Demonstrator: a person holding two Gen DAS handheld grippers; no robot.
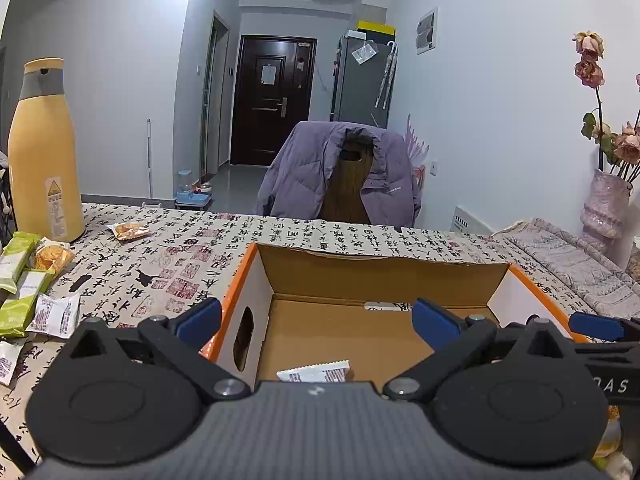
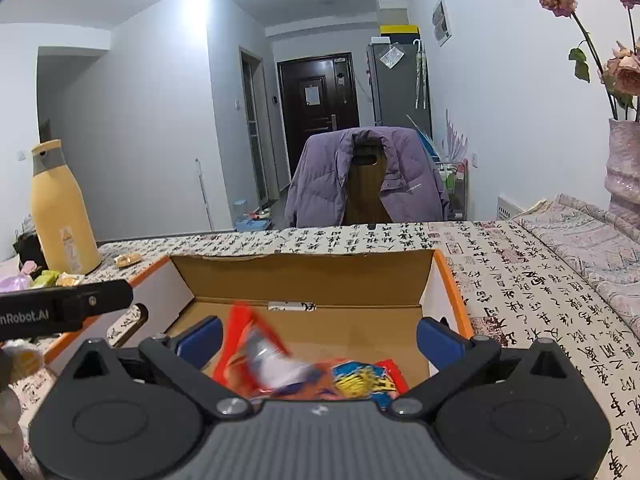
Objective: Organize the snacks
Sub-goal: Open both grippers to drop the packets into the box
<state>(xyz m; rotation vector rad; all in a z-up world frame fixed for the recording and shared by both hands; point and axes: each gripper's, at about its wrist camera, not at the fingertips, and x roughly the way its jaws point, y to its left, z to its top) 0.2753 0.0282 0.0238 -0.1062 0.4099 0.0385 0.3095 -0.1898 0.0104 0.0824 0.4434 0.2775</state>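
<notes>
1. Left gripper (image 1: 316, 320) is gaping wide over the orange-edged cardboard box (image 1: 436, 258), a white red-printed sachet (image 1: 314, 372) lying inside
2. Right gripper (image 2: 320, 336) is gaping wide, a blurred red-orange packet (image 2: 256, 344) tilting between its pads, touching neither

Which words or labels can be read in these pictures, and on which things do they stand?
"nRobot.AI", cut off at the edge: on the left tool's arm.
"AS", cut off: on the right tool's arm.
Tablecloth: Chinese calligraphy, not legible.
Yellow bottle sticker and white packets: too small.

Open jaws, blurred snack packet (image 2: 256, 354), cardboard box (image 2: 304, 276)
</notes>
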